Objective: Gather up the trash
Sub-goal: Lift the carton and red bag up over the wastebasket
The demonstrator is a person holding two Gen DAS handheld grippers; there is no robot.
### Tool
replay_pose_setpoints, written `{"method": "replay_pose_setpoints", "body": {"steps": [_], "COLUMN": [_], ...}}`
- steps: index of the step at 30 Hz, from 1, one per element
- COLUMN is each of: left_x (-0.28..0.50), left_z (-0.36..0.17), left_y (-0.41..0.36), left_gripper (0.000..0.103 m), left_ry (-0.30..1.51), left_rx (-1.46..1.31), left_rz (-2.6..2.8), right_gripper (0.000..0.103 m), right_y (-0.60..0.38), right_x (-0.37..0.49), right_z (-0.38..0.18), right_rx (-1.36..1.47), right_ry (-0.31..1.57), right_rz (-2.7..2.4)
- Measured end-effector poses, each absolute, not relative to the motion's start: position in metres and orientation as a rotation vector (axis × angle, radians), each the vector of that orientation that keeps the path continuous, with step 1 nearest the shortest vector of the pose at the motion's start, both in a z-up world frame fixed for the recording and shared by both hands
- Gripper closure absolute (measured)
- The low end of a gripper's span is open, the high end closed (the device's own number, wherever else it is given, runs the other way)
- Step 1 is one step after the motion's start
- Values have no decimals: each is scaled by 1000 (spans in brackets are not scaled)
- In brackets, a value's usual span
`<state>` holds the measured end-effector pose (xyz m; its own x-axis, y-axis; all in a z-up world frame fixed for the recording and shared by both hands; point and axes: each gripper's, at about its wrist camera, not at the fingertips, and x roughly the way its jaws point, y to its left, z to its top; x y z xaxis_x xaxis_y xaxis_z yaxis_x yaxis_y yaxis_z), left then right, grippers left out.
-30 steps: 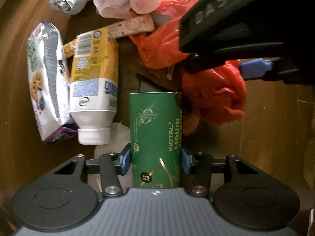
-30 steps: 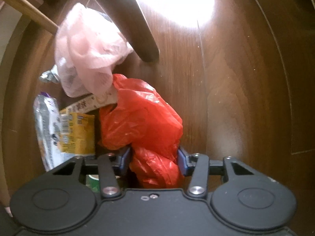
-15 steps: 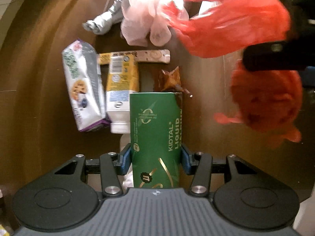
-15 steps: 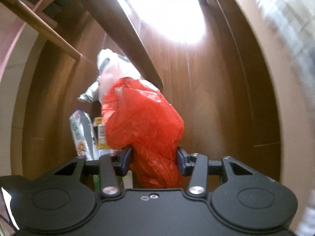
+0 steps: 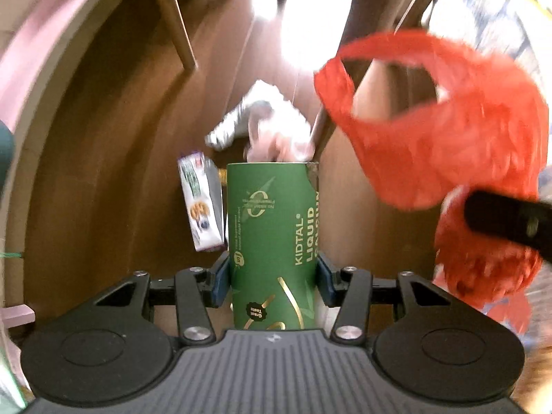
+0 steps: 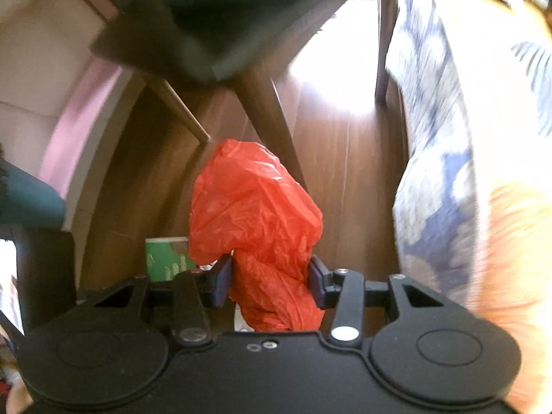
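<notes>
While the left tool clamps the green carton and the right tool pinches the red bag, thin crumpled plastic could slip free, dropping both far above the floor.

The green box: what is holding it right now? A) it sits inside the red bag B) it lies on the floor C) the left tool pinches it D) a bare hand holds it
C: the green box sits squeezed between the left tool's two blue pads, up off the wooden floor.
</notes>
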<state>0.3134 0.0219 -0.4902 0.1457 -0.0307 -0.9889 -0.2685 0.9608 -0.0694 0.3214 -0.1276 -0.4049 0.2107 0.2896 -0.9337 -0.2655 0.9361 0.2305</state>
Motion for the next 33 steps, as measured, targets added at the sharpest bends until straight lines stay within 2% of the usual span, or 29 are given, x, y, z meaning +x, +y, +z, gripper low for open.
{"method": "replay_pose_setpoints", "body": {"steps": [14,23,33], "left_x": [336,350,368], "left_z": [-269,-173,-97], "left_y": [35,43,54], "left_gripper": [54,54,54], "left_ry": [1244,1168,1046], "left_rx": [-246,-263,-256], "left_rz": [135,89,55], "right_gripper": [58,58,58], "right_y": [-147,-158,-154], "right_x": [330,342,371], "right_z": [-219,-142,-63], "right_rx": [11,22,31], "right_ry": [1179,1098,959], "right_rz": [406,394,384]}}
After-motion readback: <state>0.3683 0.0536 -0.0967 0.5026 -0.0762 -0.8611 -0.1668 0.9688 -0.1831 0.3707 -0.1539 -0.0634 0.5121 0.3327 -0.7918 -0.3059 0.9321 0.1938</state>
